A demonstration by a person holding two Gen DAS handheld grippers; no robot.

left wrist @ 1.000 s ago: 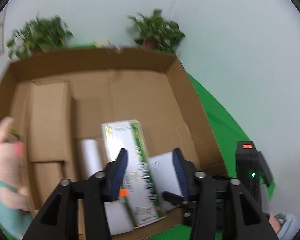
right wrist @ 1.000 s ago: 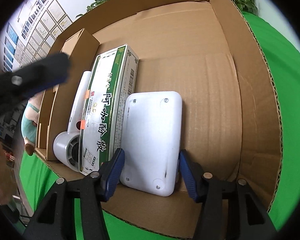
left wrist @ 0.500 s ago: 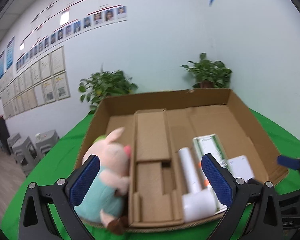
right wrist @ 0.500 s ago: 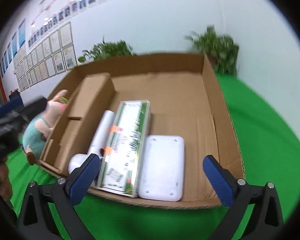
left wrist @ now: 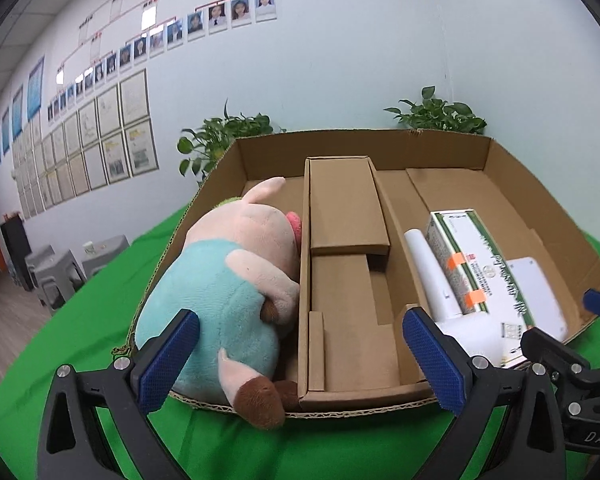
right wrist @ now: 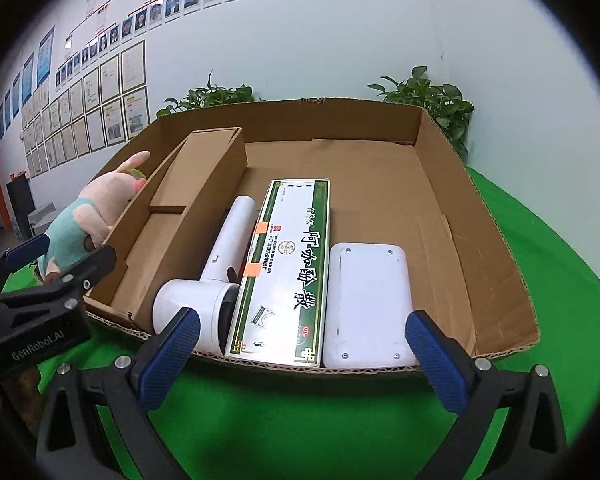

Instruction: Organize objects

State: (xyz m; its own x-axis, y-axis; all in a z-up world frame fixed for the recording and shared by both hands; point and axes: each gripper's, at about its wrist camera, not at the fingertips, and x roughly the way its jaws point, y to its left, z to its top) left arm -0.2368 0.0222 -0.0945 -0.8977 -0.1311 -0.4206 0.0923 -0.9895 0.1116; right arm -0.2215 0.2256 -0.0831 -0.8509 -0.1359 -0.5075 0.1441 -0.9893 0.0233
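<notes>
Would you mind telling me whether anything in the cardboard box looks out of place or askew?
Only the plush pig stands out: it is squeezed into the narrow left compartment of the box, bulging above the wall, one foot hanging over the front edge. The hair dryer, green-and-white carton and white device lie neatly side by side.

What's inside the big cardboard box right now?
Inside the cardboard box: plush pig, cardboard insert, white hair dryer, green-and-white carton, white flat device. Anything beneath them is hidden.
</notes>
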